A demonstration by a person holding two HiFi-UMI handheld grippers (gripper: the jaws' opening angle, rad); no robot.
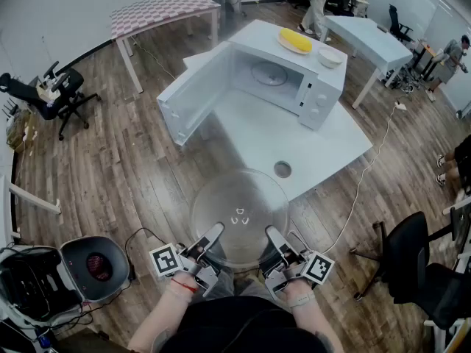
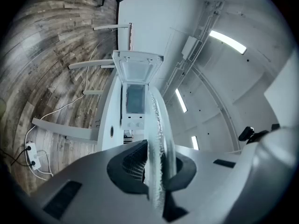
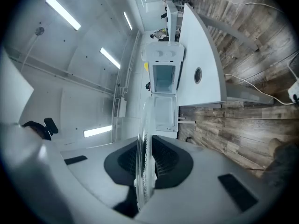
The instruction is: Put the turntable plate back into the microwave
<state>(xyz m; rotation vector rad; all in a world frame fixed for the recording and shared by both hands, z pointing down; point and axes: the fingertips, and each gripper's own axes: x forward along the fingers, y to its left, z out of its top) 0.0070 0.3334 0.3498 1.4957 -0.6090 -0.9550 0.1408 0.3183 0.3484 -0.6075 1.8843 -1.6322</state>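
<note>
While the left gripper is clamping the near rim of the turntable plate and the right gripper is clamping it alongside, the plate is hanging level ahead of both, short of the open microwave; carry step, likely needing a forward reach inside.
</note>
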